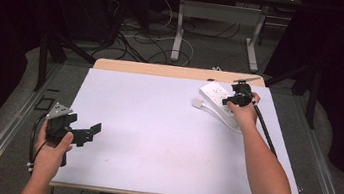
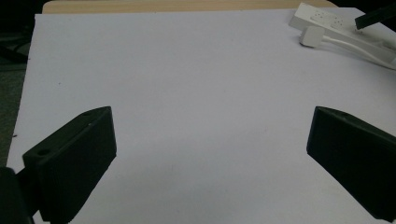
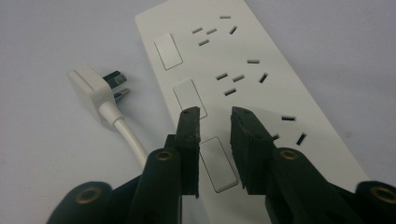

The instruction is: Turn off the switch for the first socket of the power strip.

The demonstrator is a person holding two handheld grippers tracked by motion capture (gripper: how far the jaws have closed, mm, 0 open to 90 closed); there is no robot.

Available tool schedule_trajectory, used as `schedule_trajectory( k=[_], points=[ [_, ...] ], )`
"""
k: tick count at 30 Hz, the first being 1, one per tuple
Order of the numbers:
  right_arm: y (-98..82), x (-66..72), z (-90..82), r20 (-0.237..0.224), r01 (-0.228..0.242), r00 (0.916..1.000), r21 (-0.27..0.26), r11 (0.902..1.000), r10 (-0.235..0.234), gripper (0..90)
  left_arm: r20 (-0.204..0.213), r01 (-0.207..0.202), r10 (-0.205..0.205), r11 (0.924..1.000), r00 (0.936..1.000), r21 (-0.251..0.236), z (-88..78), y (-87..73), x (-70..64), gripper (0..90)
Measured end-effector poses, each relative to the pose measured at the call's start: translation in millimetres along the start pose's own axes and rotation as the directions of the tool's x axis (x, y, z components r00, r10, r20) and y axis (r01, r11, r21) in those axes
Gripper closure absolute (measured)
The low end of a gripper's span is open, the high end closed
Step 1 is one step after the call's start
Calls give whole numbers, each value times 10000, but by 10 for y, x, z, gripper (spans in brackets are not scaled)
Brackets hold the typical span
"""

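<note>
A white power strip (image 1: 216,93) lies at the far right of the white sheet, its white plug (image 1: 197,102) and cord beside it. My right gripper (image 1: 238,96) hovers just over the strip. In the right gripper view its jaws stand a narrow gap apart above a rocker switch (image 3: 215,163) of the power strip (image 3: 261,88), with nothing between them; the right gripper (image 3: 215,116) holds nothing, and the plug (image 3: 93,88) lies to the left, prongs showing. My left gripper (image 1: 90,131) rests wide open at the near left edge; between the left gripper (image 2: 210,140) jaws is bare sheet.
The white sheet (image 1: 156,125) covers most of the table, with a wooden strip (image 1: 163,70) bare at the far edge. Beyond the table, cables lie on the floor around desk legs (image 1: 177,42). A black cable (image 1: 266,132) trails from the right gripper along the forearm.
</note>
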State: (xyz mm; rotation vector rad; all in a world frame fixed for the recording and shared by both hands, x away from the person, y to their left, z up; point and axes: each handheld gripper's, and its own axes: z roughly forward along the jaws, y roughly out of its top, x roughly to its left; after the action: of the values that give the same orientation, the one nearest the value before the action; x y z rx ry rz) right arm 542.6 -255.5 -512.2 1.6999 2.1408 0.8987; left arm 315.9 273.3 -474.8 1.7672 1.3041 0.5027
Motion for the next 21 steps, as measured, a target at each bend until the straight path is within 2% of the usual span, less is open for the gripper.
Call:
schedule_trajectory(
  k=[10, 15, 19, 20, 21],
  points=[
    [23, -19, -54, -96, 92, 9999, 53, 9999, -92, 570, -6, -7, 7, 10000, 10000, -4, -1, 1, -2, 13],
    [28, -14, -78, 135, 793, 9968, 59, 9968, -794, 507, -11, 0, 0, 10000, 10000, -3, -1, 1, -2, 13],
    [31, 22, -115, 158, 893, 9959, 191, 9958, -896, 467, -10, 3, -3, 10000, 10000, -28, 6, 0, -8, 13],
    [28, 12, -125, 181, 1099, 9938, 119, 9939, -1101, 465, -12, -2, 2, 10000, 10000, -21, 7, 0, -10, 13],
    [33, 34, -142, 82, 998, 9950, 108, 9949, -999, 455, -11, -2, 2, 10000, 10000, -19, 8, 0, -11, 13]
  ],
)
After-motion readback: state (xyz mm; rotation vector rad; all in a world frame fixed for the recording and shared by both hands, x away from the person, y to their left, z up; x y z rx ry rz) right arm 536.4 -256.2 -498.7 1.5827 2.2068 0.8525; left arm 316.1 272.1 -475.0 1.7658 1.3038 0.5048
